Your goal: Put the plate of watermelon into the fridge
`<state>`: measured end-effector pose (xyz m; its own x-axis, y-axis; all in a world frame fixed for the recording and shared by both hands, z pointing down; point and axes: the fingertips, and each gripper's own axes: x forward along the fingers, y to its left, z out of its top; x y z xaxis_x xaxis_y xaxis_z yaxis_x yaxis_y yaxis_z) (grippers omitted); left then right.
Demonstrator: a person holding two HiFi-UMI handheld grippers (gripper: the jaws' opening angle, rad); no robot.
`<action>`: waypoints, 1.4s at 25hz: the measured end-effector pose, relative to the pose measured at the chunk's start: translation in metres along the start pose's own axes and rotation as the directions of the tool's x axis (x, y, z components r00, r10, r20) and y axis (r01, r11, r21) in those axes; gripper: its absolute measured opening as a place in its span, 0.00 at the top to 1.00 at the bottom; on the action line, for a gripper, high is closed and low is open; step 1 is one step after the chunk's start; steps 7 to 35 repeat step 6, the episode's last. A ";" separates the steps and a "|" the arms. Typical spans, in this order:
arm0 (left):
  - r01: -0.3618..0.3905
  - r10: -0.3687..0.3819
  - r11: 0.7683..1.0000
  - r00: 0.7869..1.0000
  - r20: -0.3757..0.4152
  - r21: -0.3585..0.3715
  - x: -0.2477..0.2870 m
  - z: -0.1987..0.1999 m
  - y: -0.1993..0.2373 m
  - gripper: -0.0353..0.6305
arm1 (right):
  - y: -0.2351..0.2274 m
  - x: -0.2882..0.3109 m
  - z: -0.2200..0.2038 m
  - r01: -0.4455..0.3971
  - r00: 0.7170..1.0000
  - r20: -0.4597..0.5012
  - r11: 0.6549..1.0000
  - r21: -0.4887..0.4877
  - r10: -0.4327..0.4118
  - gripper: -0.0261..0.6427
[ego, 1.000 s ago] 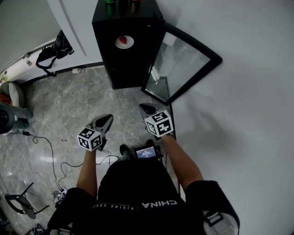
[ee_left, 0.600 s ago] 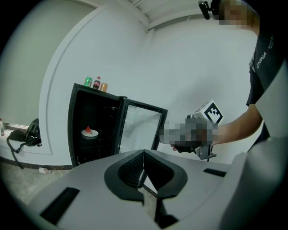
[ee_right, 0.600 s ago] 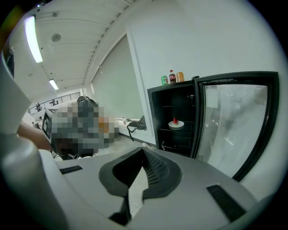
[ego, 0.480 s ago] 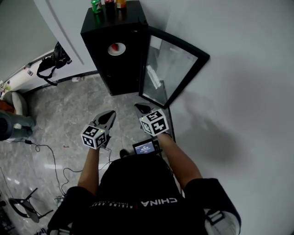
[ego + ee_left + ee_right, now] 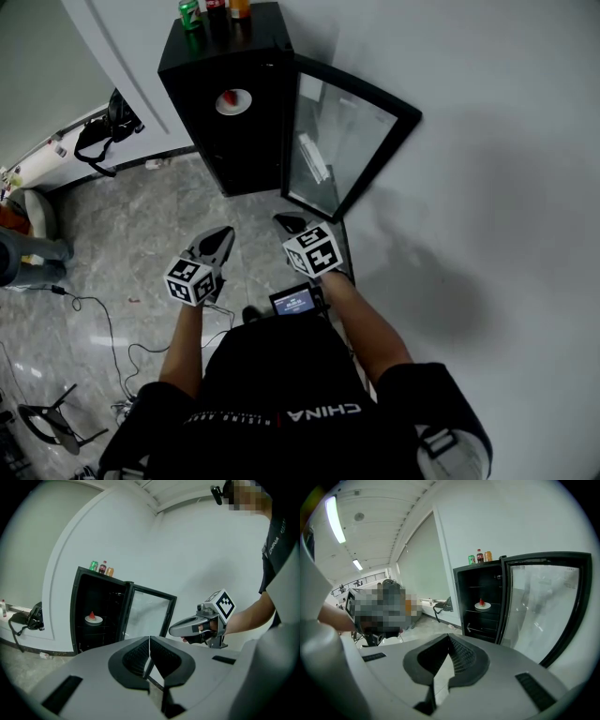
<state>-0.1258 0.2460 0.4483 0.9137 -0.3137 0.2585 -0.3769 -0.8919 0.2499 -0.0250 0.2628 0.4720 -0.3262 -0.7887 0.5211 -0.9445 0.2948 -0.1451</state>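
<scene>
A white plate with a red watermelon wedge (image 5: 232, 101) sits on a shelf inside the black fridge (image 5: 220, 141), whose glass door (image 5: 342, 141) stands swung open to the right. The plate also shows in the left gripper view (image 5: 93, 618) and the right gripper view (image 5: 482, 605). Both grippers hang low in front of the person, well short of the fridge. My left gripper (image 5: 221, 238) is shut and empty, its jaws meeting in a thin line (image 5: 149, 639). My right gripper (image 5: 285, 223) is shut on nothing too (image 5: 449, 637), pointing toward the door's foot.
Three drink containers (image 5: 214, 9) stand on the fridge top. A black bag (image 5: 105, 122) lies by the wall at left, a cable (image 5: 103, 319) trails over the marble floor, and a black stand (image 5: 47, 412) is at lower left. A white wall (image 5: 506, 187) runs along the right.
The fridge has shifted up and left in the head view, showing more of its top. Both grippers stay shut and empty, almost where they were.
</scene>
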 end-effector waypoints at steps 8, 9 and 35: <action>-0.037 0.037 0.999 0.999 0.002 -0.031 -0.005 -0.004 0.005 0.93 | 0.002 0.000 -0.006 -0.008 1.000 -0.006 1.000 0.002 0.008 0.94; -0.037 0.037 0.999 0.999 0.002 -0.031 -0.005 -0.004 0.005 0.93 | 0.002 0.000 -0.006 -0.008 1.000 -0.006 1.000 0.002 0.008 0.94; -0.037 0.037 0.999 0.999 0.002 -0.031 -0.005 -0.004 0.005 0.93 | 0.002 0.000 -0.006 -0.008 1.000 -0.006 1.000 0.002 0.008 0.94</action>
